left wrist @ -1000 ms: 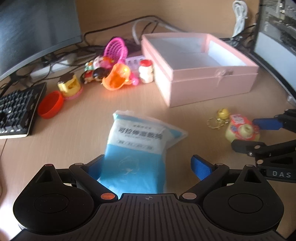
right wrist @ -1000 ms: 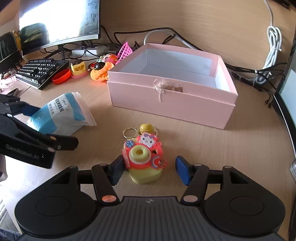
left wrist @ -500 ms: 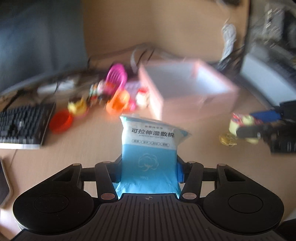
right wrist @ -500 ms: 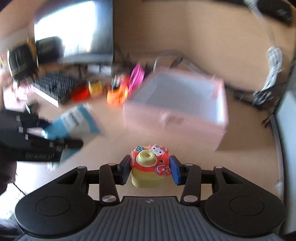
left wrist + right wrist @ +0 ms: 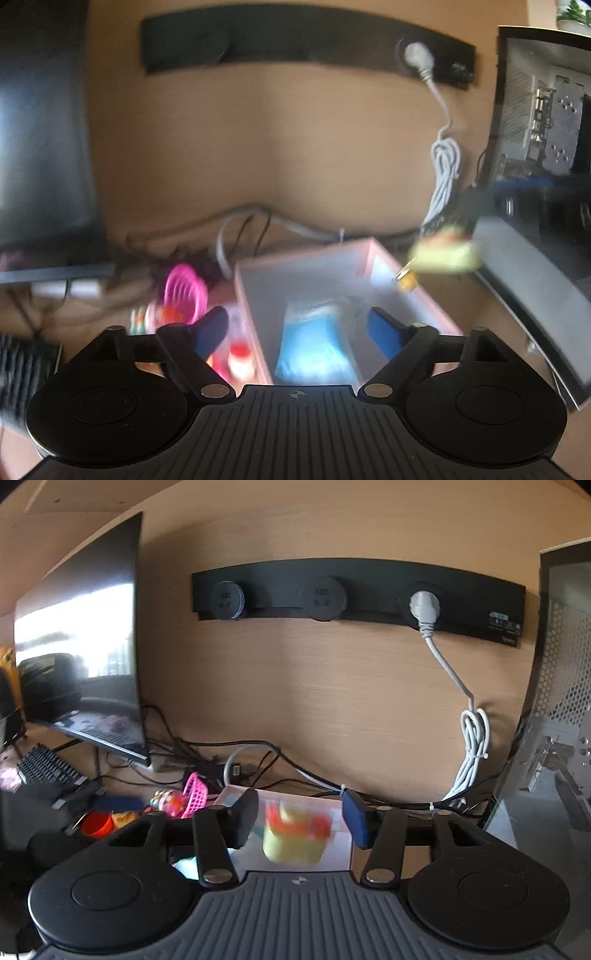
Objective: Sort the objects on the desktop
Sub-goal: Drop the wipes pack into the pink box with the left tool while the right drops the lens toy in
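Observation:
My left gripper (image 5: 297, 328) is open above the pink box (image 5: 258, 314). The blue cotton-pad packet (image 5: 314, 343) lies blurred inside the box, free of the fingers. My right gripper (image 5: 300, 821) is open over the same box (image 5: 332, 808). The yellow and red toy camera (image 5: 295, 834) is blurred in the gap between the pads, apart from both. In the left wrist view the toy (image 5: 443, 251) shows in the air over the box's far right corner, its keyring hanging below.
Small toys and a pink basket (image 5: 184, 291) lie left of the box. A red cap (image 5: 96, 823), a keyboard (image 5: 48, 771) and a monitor (image 5: 81, 657) are at left. A computer case (image 5: 561, 709) stands right. Cables (image 5: 472, 753) run along the back wall.
Both grippers rose and moved over the pink box, then opened. The packet left the left gripper and lies in the box. The toy camera left the right gripper's pads.

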{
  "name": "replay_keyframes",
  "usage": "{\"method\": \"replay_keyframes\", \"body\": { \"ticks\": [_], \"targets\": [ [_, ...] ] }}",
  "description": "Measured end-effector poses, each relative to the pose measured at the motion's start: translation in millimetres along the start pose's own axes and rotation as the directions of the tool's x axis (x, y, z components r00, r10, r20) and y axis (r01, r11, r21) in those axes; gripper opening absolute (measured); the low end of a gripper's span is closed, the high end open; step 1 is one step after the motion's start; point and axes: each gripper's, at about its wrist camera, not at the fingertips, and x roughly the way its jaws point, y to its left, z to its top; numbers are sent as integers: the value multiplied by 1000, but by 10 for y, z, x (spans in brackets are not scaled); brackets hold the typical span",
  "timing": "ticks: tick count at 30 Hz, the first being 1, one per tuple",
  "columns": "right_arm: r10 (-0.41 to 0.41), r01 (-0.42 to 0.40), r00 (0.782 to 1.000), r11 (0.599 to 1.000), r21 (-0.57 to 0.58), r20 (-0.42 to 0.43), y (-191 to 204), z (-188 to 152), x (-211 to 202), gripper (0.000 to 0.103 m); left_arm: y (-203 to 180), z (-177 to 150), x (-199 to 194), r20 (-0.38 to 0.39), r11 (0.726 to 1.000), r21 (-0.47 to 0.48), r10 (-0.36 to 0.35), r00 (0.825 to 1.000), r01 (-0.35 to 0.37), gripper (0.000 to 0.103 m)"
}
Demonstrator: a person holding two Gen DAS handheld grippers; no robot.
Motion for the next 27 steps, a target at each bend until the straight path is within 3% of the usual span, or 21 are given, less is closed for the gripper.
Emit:
{"method": "replay_keyframes", "body": {
  "ticks": [5, 10, 15, 19, 24, 27],
  "targets": [
    [8, -7, 1000, 999, 49, -20, -48, -105, 114, 59, 272, -571, -186, -100, 997, -45, 58, 993, -63, 95],
    [28, -27, 998, 999, 24, -64, 235, -152, 319, 66, 697, -984, -312, -173, 975, -140, 150, 973, -175, 95],
    [135, -143, 982, 988, -56, -129, 960, -170, 705, 68, 1144, -1107, -469, -142, 944, -150, 273, 952, -293, 95],
    [194, -218, 961, 970, -108, -195, 1603, -227, 1091, 71, 1370, -1159, -636, -103, 940, -145, 297, 949, -310, 97],
    [274, -320, 929, 932, -168, -250, 2406, -313, 1571, 72, 1547, -1325, -740, -124, 945, -148, 274, 954, -291, 97],
    [258, -315, 929, 928, -201, -265, 2800, -396, 1859, 73, 1663, -1459, -833, -165, 941, -206, 237, 957, -269, 97]
  ]
}}
